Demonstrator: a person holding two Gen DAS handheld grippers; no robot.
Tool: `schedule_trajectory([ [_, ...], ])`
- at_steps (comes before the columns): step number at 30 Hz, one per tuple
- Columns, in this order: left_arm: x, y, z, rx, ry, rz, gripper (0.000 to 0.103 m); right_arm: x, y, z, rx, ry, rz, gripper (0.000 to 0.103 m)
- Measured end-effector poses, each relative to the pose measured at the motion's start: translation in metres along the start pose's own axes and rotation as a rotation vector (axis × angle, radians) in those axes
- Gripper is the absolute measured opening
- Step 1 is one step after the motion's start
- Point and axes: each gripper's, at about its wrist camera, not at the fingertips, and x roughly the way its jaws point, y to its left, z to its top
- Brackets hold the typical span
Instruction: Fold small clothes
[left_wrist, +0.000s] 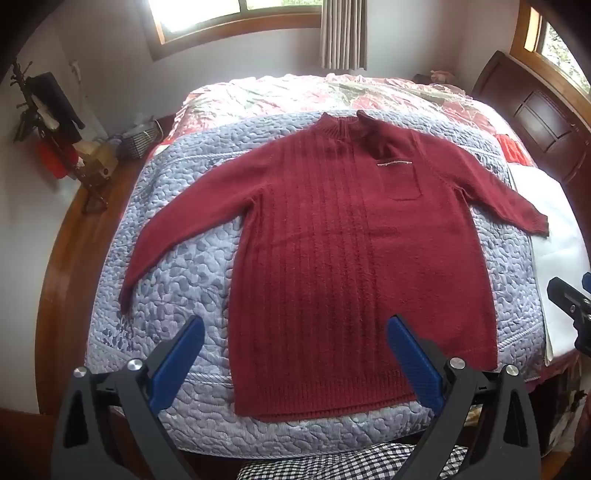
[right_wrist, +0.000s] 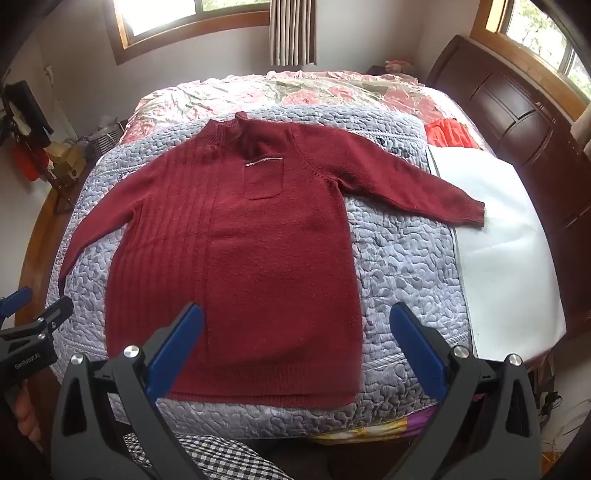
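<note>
the red sweater (left_wrist: 343, 243) lies flat and face up on the grey quilt (left_wrist: 177, 266) of the bed, collar toward 12 o'clock, hem toward 6, one sleeve spread toward 8 o'clock, the other toward 3 with its cuff on a white sheet (right_wrist: 509, 236). it looks like a thick, soft knit: limp, light enough to lift, likely to sag and drag on the quilt, not slippery. the sleeve cuffs, the shoulders or the hem corners seem the best places to pinch.

the left tongs (left_wrist: 295, 363) hang above the hem, blue fingers (left_wrist: 177, 363) spread wide, holding nothing. the right tongs (right_wrist: 297, 354) hover over the hem's right corner, at 3 o'clock of the left pair, also wide and empty. both point toward 12 o'clock, tilted down at the bed. no fold is made yet.
</note>
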Motion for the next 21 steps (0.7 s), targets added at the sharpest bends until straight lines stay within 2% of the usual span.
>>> schedule_trajectory([
  [1,0.0,0.0,0.0,-0.001,-0.001,0.0,0.099,0.001,0.0,0.0,0.001,0.023,0.005,0.1],
  [8,0.0,0.001,0.0,-0.002,-0.014,0.004,0.099,0.002,0.007,0.0,0.009,0.013,0.004,0.1],
  [21,-0.005,-0.001,0.004,-0.002,-0.033,0.0,0.099,0.008,-0.003,0.001,0.01,0.02,0.01,0.1],
])
